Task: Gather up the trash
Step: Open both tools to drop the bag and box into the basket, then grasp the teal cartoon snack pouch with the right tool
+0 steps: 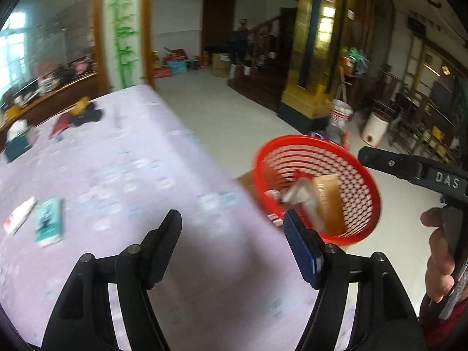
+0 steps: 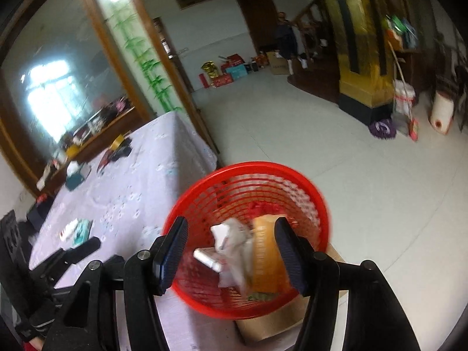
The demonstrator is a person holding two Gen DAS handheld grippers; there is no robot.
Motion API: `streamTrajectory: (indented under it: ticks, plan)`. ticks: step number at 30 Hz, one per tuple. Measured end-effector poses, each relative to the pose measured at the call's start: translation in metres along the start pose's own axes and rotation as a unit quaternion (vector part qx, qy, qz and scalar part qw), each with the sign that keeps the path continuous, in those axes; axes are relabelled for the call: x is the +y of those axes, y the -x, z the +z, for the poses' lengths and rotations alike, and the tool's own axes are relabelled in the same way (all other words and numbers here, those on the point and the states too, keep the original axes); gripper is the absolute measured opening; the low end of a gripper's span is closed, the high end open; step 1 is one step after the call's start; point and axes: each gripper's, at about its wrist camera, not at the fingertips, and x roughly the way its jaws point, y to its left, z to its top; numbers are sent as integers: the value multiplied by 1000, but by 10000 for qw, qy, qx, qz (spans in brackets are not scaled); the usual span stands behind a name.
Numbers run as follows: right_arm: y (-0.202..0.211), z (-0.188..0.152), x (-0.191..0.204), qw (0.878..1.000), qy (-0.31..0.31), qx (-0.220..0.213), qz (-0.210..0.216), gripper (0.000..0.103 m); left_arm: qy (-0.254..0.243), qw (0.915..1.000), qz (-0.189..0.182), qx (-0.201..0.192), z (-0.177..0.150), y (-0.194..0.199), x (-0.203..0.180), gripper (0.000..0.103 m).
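Beside the worktop's (image 1: pixel 122 158) right edge, at about 3 o'clock in the left wrist view, a red basket (image 1: pixel 362 175) stands on a cardboard box (image 2: pixel 280 321) on the pale floor (image 1: pixel 234 111). Inside the basket lie a brown paper packet (image 2: pixel 264 260), crumpled whitish wrappers (image 2: pixel 234 234) and a small white box (image 2: pixel 206 259), all somewhat blurred.

Left claw (image 1: pixel 232 225) is spread wide with nothing between its fingers; it hovers over the lilac cloth of the worktop, its right finger overlapping the basket's near rim in the picture. Right claw (image 2: pixel 231 248) is also well apart and hangs directly above the basket's mouth at 6 o'clock in its own view; the trash shows between its fingers, but the pads press on none of it.

On the worktop at 9 o'clock in the left view, a teal carton (image 1: pixel 48 223) lies just beside a white-and-red tube (image 1: pixel 19 215). Toward 11 o'clock sit dark cloth items (image 1: pixel 84 115) and a tissue box (image 1: pixel 17 140).
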Motion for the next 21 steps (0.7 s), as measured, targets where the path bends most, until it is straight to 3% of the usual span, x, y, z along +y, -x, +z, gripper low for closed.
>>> streamTrajectory:
  ticks: [5,10,16,21]
  plan:
    - [-9,-10,65,9961,529,199,678,72,388,9984,379,-136,-18,34,53,71]
    - [-23,-24,141,9851,1014,639,1236,73,809,9922,924,-211,-42,67,116,71]
    - [-50,-39,229,9633,1420,1341,1841,73,1548,9773,1405,-354,-72,109,194,71]
    - [-88,-43,291,9542,1732,1640,1804,73,2183,9601,1696,-419,-94,135,249,71]
